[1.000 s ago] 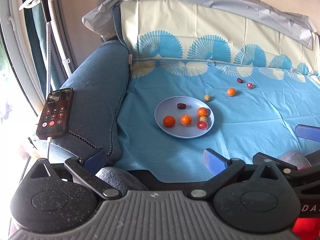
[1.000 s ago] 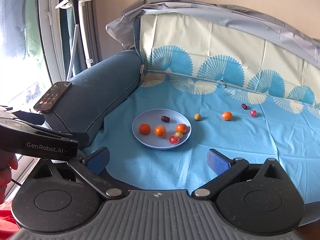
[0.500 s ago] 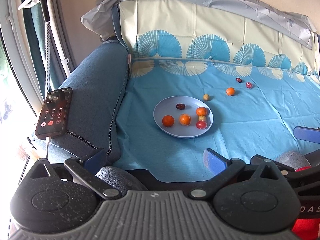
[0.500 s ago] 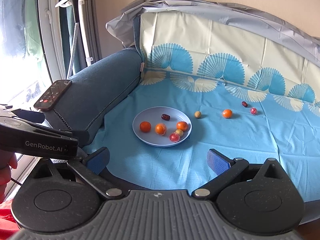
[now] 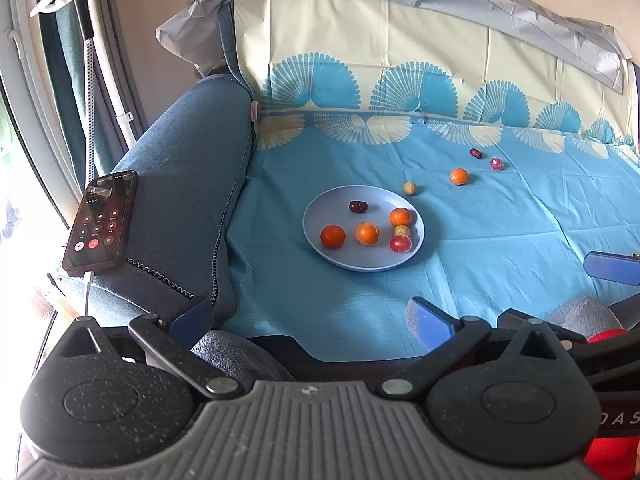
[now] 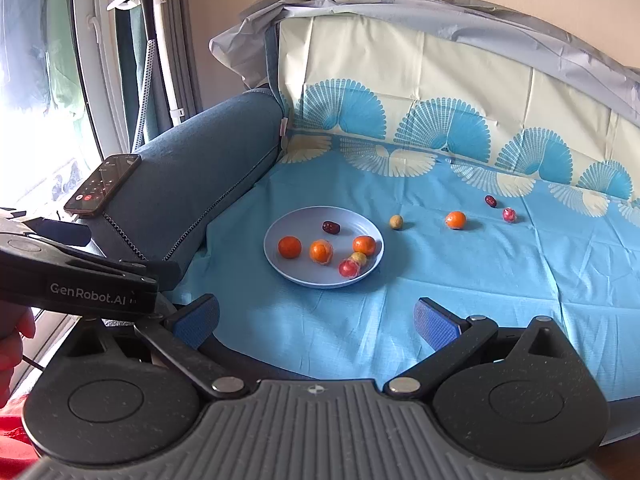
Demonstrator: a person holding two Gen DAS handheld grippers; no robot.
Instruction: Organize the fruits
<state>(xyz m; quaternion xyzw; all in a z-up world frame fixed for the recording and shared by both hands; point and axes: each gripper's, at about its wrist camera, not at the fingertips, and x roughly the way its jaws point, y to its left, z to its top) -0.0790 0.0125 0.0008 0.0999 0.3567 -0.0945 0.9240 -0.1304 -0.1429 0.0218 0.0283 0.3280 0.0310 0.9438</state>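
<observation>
Both the left gripper (image 5: pixel 308 316) and right gripper (image 6: pixel 316 316) are hovering spread and empty, while the four loose fruits, the tan fruit (image 6: pixel 396 222) nearest, are lying ahead-right beyond the plate (image 6: pixel 280 236), closer to the right.

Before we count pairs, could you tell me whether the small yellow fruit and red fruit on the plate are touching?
Touching: the right wrist view shows the yellow fruit pressed against the red fruit, no gap.
</observation>
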